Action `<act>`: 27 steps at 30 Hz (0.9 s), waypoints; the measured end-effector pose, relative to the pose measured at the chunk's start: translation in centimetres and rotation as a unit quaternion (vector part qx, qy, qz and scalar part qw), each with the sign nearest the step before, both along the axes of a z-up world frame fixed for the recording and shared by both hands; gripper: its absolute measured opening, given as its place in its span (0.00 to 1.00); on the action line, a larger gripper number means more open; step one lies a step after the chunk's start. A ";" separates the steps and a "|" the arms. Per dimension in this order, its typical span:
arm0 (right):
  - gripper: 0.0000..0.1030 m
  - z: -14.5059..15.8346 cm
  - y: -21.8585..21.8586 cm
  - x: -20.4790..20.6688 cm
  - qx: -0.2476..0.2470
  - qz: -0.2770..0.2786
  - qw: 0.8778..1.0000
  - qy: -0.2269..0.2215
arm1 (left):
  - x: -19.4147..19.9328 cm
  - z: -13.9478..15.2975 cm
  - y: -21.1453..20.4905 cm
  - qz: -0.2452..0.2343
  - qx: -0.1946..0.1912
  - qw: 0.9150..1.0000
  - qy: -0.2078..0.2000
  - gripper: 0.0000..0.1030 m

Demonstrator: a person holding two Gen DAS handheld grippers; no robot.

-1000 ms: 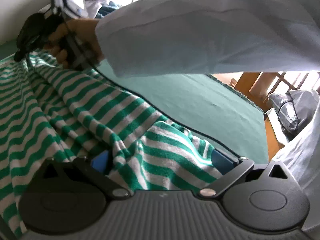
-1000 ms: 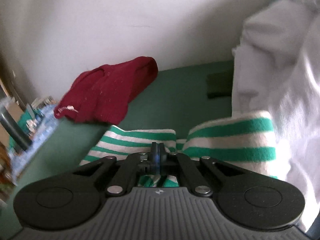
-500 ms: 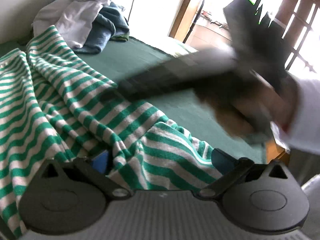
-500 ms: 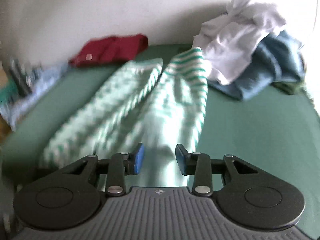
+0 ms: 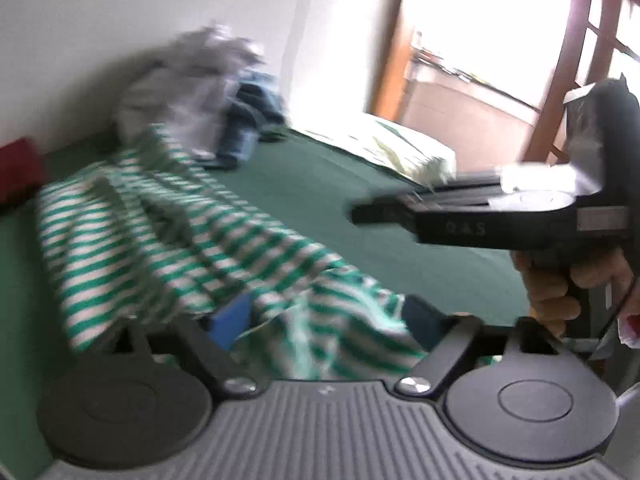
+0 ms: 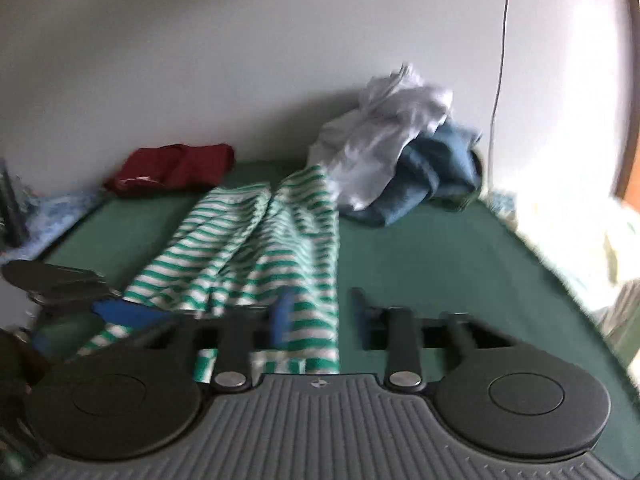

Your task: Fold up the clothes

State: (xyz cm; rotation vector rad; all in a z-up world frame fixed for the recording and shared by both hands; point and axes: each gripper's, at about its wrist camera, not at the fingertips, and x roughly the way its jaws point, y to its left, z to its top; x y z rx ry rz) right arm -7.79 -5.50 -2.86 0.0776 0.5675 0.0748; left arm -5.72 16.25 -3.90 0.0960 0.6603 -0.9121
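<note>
Daylight: blown-out glare at window (image 5: 472, 32), bright bloom on right wall (image 6: 560, 128). Motion blur over striped cloth (image 5: 168, 232) and clothes pile (image 6: 400, 140). Fisheye curvature, dark vignetted corners, both views.

The left gripper (image 5: 324, 316) points down at a slant, its jaws set fairly wide and closing, with a bunched fold of the striped cloth (image 5: 168, 240) lying between them; blur hides whether the pads press it. The right gripper (image 6: 320, 314) also slants downward, jaws partly apart and closing, over the near edge of the striped cloth: its left finger (image 6: 282, 316) lies over the fabric, the other beside the hem. In the left wrist view a bare hand (image 5: 560, 284) wraps the right gripper's handle, right of the striped cloth.
</note>
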 end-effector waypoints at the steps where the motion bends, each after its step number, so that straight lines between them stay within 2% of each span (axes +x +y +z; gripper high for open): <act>1: 0.21 0.0 -0.4 0.1 0.014 0.005 1.000 0.011 | -0.3 -0.1 1.4 0.025 0.008 1.000 0.008 0.66; 3: 0.12 -0.9 -1.4 0.1 0.052 0.004 0.998 0.040 | -0.8 -0.5 3.9 0.075 0.023 0.996 0.030 0.41; 4: 0.09 -1.5 -1.7 0.0 0.060 0.003 0.997 0.052 | -1.1 -0.8 5.2 0.100 0.031 0.994 0.043 0.36; 5: 0.08 -1.9 -2.0 -0.1 0.064 0.004 0.996 0.063 | -1.6 -1.1 6.5 0.127 0.035 0.990 0.057 0.27; 6: 0.08 -2.2 -2.1 -0.3 0.070 0.008 0.995 0.067 | -2.1 -1.5 7.8 0.153 0.037 0.985 0.071 0.21; 9: 0.08 -2.7 -2.4 -0.5 0.084 0.027 0.993 0.074 | -4.5 -2.0 10.1 0.195 0.039 0.975 0.103 0.21; 10: 0.10 -2.8 -2.5 -0.7 0.085 0.036 0.993 0.079 | -5.3 -2.2 10.8 0.208 0.040 0.971 0.113 0.21; 11: 0.13 -3.1 -2.6 -0.6 0.086 0.044 0.992 0.084 | -6.1 -2.3 11.6 0.221 0.040 0.966 0.124 0.27; 14: 0.28 -3.5 -3.4 -0.9 0.092 0.067 0.988 0.104 | -7.8 -2.8 12.2 0.230 0.022 0.960 0.157 0.67; 15: 0.33 -3.6 -3.7 -1.2 0.095 0.072 0.987 0.107 | -8.4 -2.9 12.5 0.233 0.016 0.958 0.168 0.71; 18: 0.37 -4.0 -4.9 -2.0 0.099 0.079 0.985 0.119 | -9.3 -3.3 11.9 0.239 0.010 0.955 0.172 0.74; 23: 0.37 -4.9 -6.9 -3.1 0.118 0.087 0.978 0.145 | -9.5 -4.1 10.9 0.258 -0.008 0.945 0.200 0.74; 26: 0.38 -5.2 -7.3 -4.0 0.121 0.106 0.975 0.152 | -9.6 -4.2 10.1 0.252 -0.033 0.941 0.225 0.71; 27: 0.38 -5.3 -7.3 -4.3 0.120 0.111 0.974 0.154 | -9.9 -4.1 9.6 0.255 -0.029 0.941 0.220 0.71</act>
